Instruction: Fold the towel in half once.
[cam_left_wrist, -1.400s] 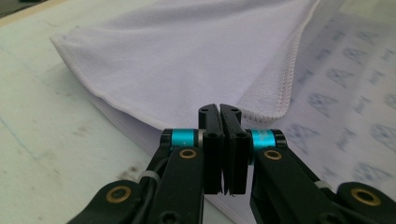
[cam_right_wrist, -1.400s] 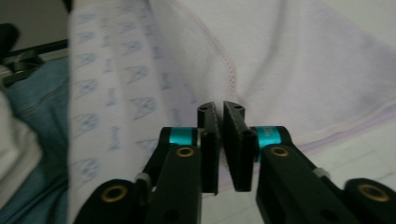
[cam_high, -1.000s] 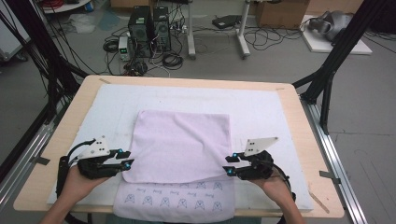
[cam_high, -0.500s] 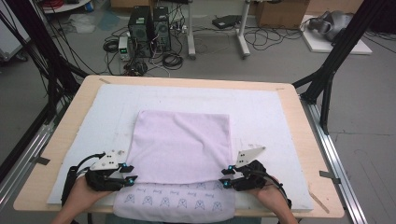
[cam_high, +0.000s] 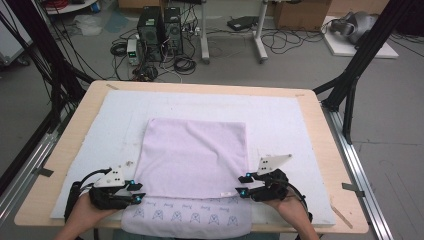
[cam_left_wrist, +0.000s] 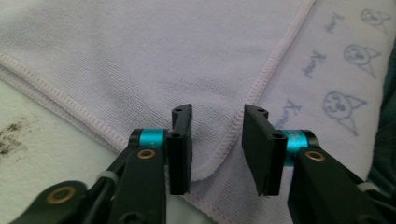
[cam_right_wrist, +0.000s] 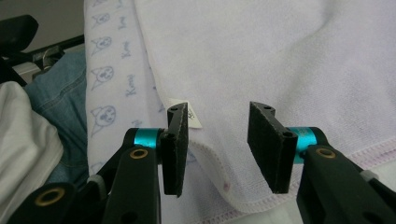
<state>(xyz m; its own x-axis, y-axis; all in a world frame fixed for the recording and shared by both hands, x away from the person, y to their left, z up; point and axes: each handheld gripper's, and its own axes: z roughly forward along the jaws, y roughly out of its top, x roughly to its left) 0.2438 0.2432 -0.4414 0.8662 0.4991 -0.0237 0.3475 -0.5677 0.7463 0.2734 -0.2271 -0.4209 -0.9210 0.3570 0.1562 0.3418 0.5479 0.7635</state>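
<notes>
We have a lilac towel (cam_high: 192, 155) lying folded on the white mat (cam_high: 280, 120), its far layer doubled back toward us so that a printed strip (cam_high: 187, 217) of the under layer shows along the near edge and hangs a little over the table's lip. Everything below is placed from that towel.

The left gripper (cam_high: 136, 192) sits at the towel's near-left corner and the right gripper (cam_high: 241, 186) at its near-right corner. In the left gripper view the jaws stand spread, with the rounded, stitched corner (cam_left_wrist: 210, 163) of the folded layer lying between them, ungripped. The right gripper view gives the same picture — jaws apart over the hemmed corner (cam_right_wrist: 233, 191), with a small white label (cam_right_wrist: 189, 114) just beside the left jaw.

We judge the cloth soft, light and limp: it will sag and drape once lifted, and a single layer could slip out of a shallow bite. The stitched hem at each corner is the firmest part, so we would close on it there, taking both corners at once to keep the edge straight — and deep enough to catch just the upper layer.
</notes>
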